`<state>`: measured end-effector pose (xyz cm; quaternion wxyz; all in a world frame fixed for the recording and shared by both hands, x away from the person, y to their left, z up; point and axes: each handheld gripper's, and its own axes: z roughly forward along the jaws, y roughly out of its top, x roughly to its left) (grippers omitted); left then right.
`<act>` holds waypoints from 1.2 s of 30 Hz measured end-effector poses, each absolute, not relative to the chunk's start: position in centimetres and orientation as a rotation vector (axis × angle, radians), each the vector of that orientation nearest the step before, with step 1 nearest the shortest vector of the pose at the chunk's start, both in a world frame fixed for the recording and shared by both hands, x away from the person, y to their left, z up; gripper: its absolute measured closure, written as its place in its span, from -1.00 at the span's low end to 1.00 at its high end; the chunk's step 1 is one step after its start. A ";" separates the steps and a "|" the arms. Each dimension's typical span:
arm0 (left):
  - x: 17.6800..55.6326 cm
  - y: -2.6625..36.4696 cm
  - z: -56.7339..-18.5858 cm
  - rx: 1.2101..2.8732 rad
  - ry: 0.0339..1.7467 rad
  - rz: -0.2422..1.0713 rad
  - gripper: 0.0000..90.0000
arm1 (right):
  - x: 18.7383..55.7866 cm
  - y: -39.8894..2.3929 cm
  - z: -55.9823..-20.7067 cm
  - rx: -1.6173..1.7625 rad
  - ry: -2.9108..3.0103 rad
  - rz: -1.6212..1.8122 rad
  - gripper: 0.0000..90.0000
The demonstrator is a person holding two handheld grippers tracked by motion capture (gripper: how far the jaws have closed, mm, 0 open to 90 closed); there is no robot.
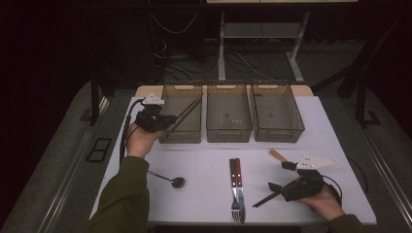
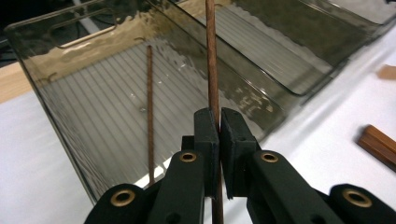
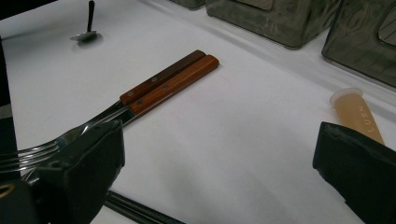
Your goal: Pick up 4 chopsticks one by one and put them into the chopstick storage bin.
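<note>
Left gripper [image 2: 219, 154] jaws clenched on chopstick [image 2: 212, 70] — tip over left bin [image 2: 70, 107], second stick [image 2: 150, 112] already inside. Lower tip past bin rim, then release. Right gripper [image 3: 219, 163] jaws apart, empty, well away from bin.

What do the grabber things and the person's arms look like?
Both are black. The left gripper has flat black fingers with brass-coloured rivets, a grey three-cornered plate on top and a black cable trailing behind. The right gripper has chunky black fingers, a pale pointed plate and a looping cable. The sleeves are olive green.
</note>
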<state>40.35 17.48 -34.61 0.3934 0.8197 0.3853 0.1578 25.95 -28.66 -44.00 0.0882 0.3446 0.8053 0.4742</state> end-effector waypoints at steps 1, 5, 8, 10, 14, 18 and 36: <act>40.7 17.4 -34.6 2.073 0.986 0.406 0.90 | 25.9 -28.7 -44.0 1.025 2.397 1.413 -0.95; 41.8 17.3 -34.8 2.065 1.013 0.408 0.90 | 25.9 -28.7 -44.0 1.025 2.398 1.414 -0.95; 42.8 17.3 -35.0 2.046 1.041 0.422 0.90 | 25.9 -28.7 -44.0 1.023 2.398 1.417 -0.95; 43.4 17.3 -35.1 2.037 1.065 0.424 0.90 | 26.0 -28.6 -44.0 1.021 2.399 1.419 -0.95; 44.9 17.3 -35.4 2.034 1.101 0.431 0.90 | 25.9 -28.6 -44.0 1.022 2.399 1.419 -0.95; 46.1 17.4 -35.9 2.003 1.132 0.429 0.90 | 26.0 -28.6 -44.0 1.019 2.400 1.422 -0.95; 48.9 16.3 -37.8 2.020 1.220 0.432 0.87 | 25.9 -28.7 -43.9 1.022 2.400 1.436 -0.95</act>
